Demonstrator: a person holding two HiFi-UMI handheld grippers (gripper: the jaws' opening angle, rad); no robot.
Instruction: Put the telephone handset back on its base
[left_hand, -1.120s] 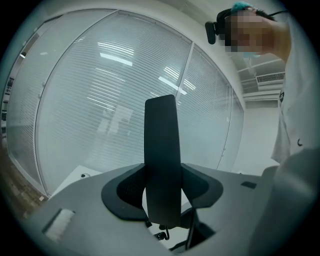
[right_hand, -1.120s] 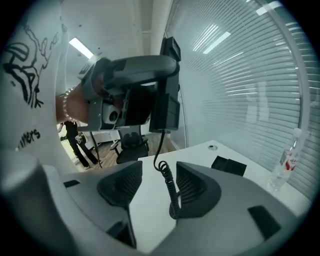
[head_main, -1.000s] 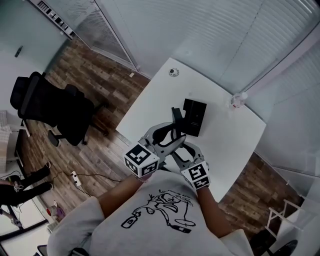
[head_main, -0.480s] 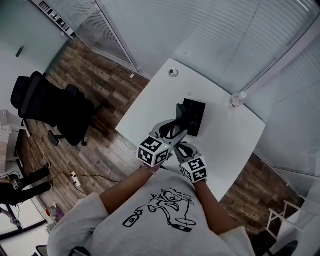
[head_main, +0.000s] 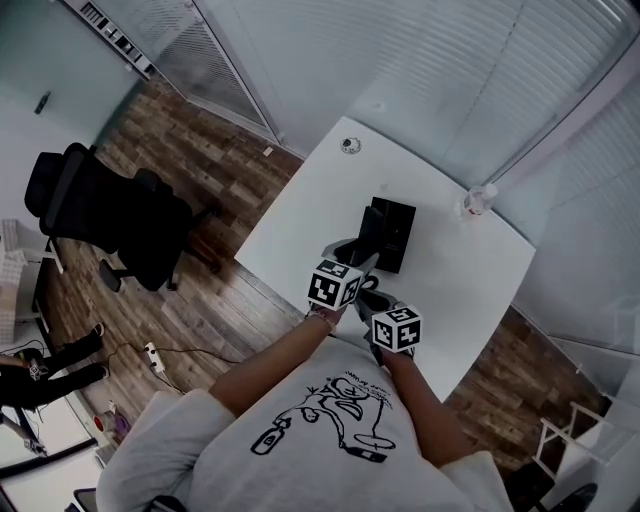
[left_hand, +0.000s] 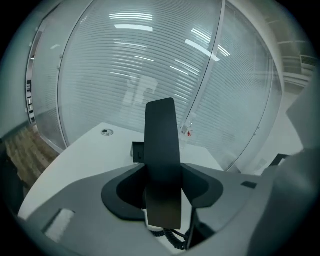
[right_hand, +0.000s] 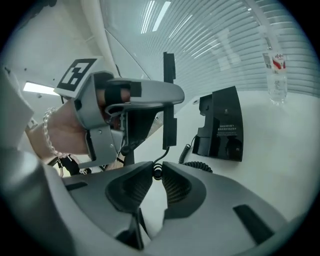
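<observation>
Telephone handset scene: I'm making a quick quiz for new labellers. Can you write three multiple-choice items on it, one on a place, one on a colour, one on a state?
1. Where does the telephone base stand?
A. on the white table
B. on the office chair
C. on the floor

2. What colour is the handset?
A. white
B. red
C. black

3. How is the handset placed?
A. resting on its base
B. held upright in the left gripper, off the base
C. lying flat on the table

Answers:
1 A: the head view shows the base on the tabletop.
2 C: it is black in both gripper views.
3 B: the left gripper view shows its jaws closed on the handset, with the base apart behind it.
</observation>
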